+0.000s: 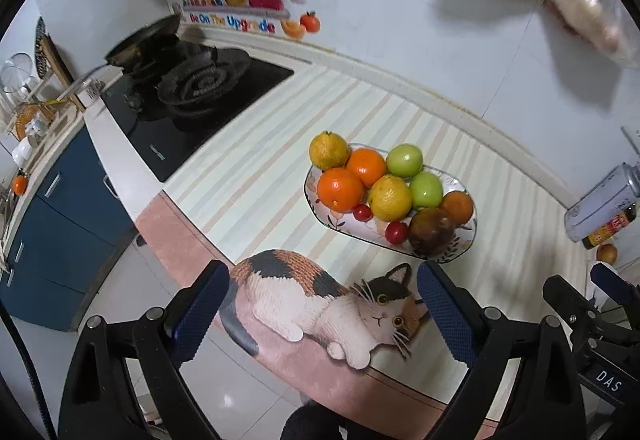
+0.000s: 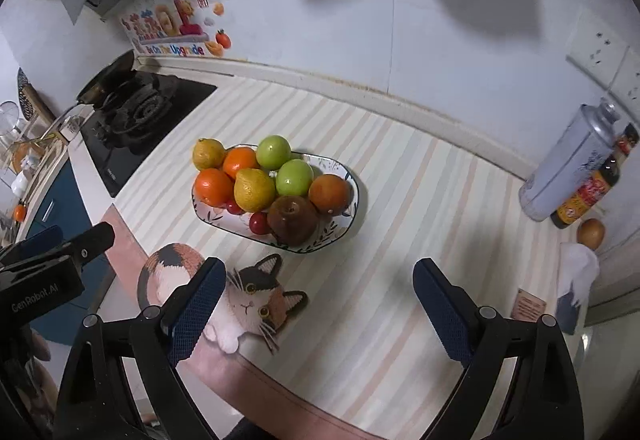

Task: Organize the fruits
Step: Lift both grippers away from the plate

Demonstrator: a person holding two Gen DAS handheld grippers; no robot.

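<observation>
Fruit heaped on an oval patterned plate (image 2: 347, 214) in the middle of the striped counter mat (image 2: 400, 280): oranges, lemons, green apples, cherry tomatoes, one dark brown fruit (image 2: 293, 225). Left gripper (image 1: 323, 310) and right gripper (image 2: 319, 306) both above the mat's near edge, jaws spread wide, nothing between them.

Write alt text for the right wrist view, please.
A plate of fruit, with oranges, lemons, green apples and small red fruits, sits on a striped counter. The right gripper is open and empty above a cat picture. A stove is at left, bottles at right.
</observation>
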